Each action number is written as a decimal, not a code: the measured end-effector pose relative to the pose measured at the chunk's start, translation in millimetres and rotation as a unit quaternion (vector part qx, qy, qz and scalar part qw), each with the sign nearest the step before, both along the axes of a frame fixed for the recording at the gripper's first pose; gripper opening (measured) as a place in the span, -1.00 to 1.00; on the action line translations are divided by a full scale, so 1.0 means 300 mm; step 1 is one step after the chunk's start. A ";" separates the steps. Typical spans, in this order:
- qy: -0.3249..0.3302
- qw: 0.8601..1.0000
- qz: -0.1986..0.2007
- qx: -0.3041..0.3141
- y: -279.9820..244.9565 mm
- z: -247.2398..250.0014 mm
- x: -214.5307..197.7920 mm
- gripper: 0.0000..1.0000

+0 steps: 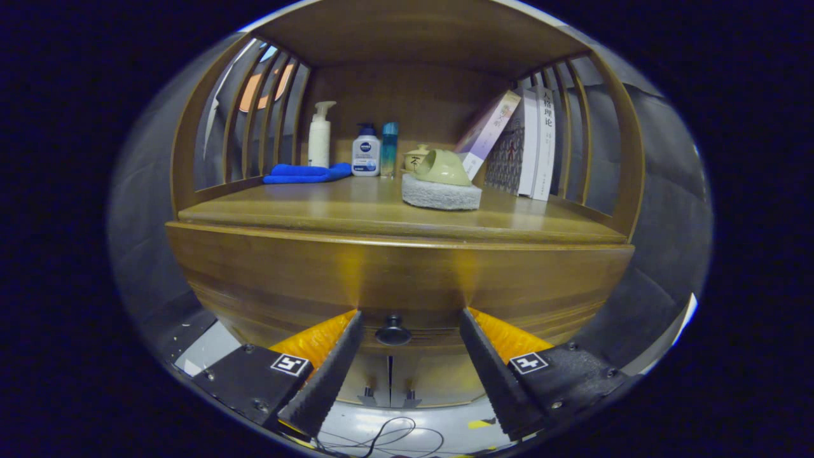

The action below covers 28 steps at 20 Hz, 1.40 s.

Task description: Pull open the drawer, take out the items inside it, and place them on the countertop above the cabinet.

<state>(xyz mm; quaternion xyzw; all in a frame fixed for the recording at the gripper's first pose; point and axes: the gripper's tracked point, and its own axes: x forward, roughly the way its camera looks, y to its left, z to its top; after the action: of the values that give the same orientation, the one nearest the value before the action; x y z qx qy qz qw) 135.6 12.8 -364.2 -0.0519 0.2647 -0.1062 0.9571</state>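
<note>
Our gripper (pixel 410 331) spread wide around the small dark round knob (pixel 392 329).
The brown wooden drawer (pixel 400 283) sits closed; we cannot tell whether it is emptied.

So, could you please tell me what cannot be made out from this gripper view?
- Drawer contents: hidden behind its shut front; open gripper flanks the knob.
- Small jar: partly hidden by the tipped cup.
- Lower cabinet doors: partly hidden by the gripper's fingers.
</note>
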 end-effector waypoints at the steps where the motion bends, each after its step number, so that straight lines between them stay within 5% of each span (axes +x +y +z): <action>1: -0.001 1.000 -0.001 -0.002 0.000 0.001 0.006 0.99; 10: 0.010 1.000 0.019 -0.011 -0.022 0.054 -0.012 0.98; 28: -0.153 0.984 0.091 0.014 0.023 0.885 -0.336 0.98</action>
<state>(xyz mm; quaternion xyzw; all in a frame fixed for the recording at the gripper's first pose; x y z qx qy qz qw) 34.7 19.7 -98.8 -0.0456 0.1108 -0.0221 0.9926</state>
